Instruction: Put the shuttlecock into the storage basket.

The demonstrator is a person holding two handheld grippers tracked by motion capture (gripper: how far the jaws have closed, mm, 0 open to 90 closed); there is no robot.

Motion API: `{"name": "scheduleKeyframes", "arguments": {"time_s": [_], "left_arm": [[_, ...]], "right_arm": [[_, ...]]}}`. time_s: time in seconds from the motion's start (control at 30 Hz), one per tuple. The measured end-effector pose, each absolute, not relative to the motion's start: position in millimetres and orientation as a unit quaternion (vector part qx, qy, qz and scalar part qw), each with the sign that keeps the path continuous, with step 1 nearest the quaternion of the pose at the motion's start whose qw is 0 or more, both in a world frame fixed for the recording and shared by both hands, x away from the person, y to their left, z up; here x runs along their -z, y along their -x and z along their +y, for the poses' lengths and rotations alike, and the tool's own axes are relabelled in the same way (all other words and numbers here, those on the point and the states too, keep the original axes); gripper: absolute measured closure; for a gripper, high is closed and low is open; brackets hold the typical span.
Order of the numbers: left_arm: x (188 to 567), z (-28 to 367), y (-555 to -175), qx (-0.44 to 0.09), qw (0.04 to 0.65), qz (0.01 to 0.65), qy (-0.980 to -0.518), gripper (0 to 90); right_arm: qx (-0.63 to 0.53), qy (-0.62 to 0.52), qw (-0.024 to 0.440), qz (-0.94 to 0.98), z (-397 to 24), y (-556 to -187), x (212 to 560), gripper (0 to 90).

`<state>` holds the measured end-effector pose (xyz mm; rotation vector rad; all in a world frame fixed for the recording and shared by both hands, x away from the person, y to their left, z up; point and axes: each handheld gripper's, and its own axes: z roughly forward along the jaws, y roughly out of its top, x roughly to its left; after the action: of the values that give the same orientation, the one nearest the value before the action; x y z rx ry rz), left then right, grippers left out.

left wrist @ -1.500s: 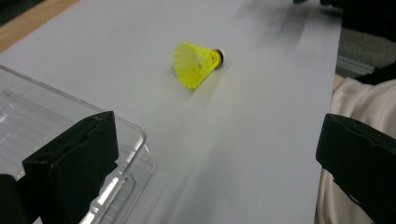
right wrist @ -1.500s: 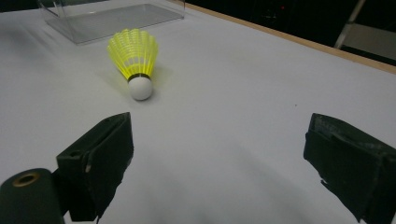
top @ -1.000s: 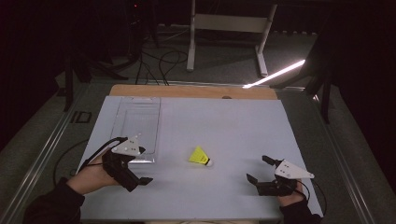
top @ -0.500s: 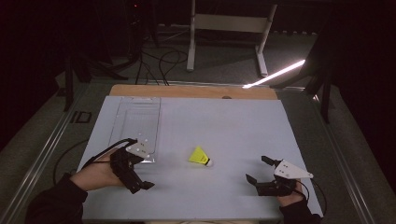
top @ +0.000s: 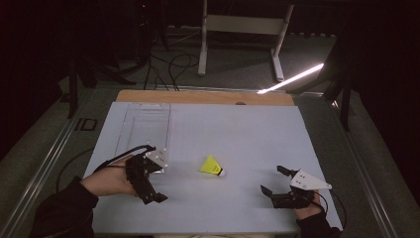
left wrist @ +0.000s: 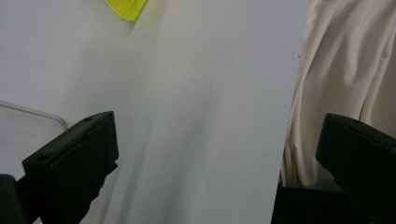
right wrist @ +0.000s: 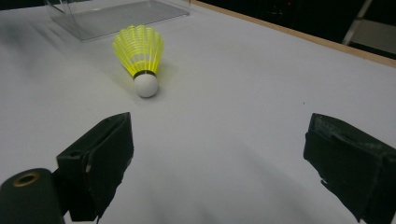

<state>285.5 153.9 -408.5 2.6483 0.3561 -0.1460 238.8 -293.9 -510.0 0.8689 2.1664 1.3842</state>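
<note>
A yellow shuttlecock [top: 212, 166] with a white cork tip lies on its side near the middle of the white table top [top: 237, 134]. My left gripper [top: 154, 181] is to its left, held in a hand, jaws wide apart and empty. In the left gripper view the left gripper [left wrist: 215, 154] looks across bare table, with the shuttlecock's skirt [left wrist: 125, 7] at the top edge. My right gripper [top: 272, 180] rests near the front right, open and empty. In the right gripper view the right gripper [right wrist: 224, 158] faces the shuttlecock [right wrist: 140, 56], which lies ahead and to the left.
A clear plastic box [top: 143, 129] stands at the back left of the table; it is also behind the shuttlecock as the clear box [right wrist: 116, 14]. Pale cloth [left wrist: 345, 70] hangs past the table's front edge. A wooden strip [top: 203, 96] runs along the far edge.
My left gripper has moved right, closer to the shuttlecock, and has turned. The right gripper and the shuttlecock have stayed put.
</note>
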Motion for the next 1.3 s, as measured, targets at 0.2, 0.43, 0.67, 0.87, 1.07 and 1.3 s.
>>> {"name": "scheduleKeyframes", "arguments": {"time_s": [0.2,0.43,0.67,0.87,1.07,1.3], "left_arm": [[406.9,143.9,-291.8,0.07,0.23,0.121,-0.963,0.1],[403.0,133.8,-299.8,0.08,0.239,0.114,-0.961,0.1],[399.0,126.2,-307.7,0.073,0.252,0.116,-0.958,0.1],[397.9,118.9,-316.3,0.054,0.263,0.126,-0.955,0.1],[401.2,109.3,-324.9,0.057,0.267,0.127,-0.954,0.1],[408.2,97.8,-335.1,0.068,0.261,0.131,-0.954,0.1]], "right_arm": [[-0.499,-0.313,0.212,0.78,-293.8,-238.8,510.0,8.4],[-0.499,-0.313,0.21,0.78,-293.8,-238.8,510.3,8.4],[-0.499,-0.311,0.21,0.781,-294.2,-239.2,510.5,8.4],[-0.5,-0.311,0.211,0.781,-294.0,-239.3,510.6,8.4],[-0.499,-0.31,0.21,0.781,-293.9,-239.4,510.8,8.4],[-0.499,-0.31,0.209,0.781,-293.6,-239.1,510.8,8.4]]}}
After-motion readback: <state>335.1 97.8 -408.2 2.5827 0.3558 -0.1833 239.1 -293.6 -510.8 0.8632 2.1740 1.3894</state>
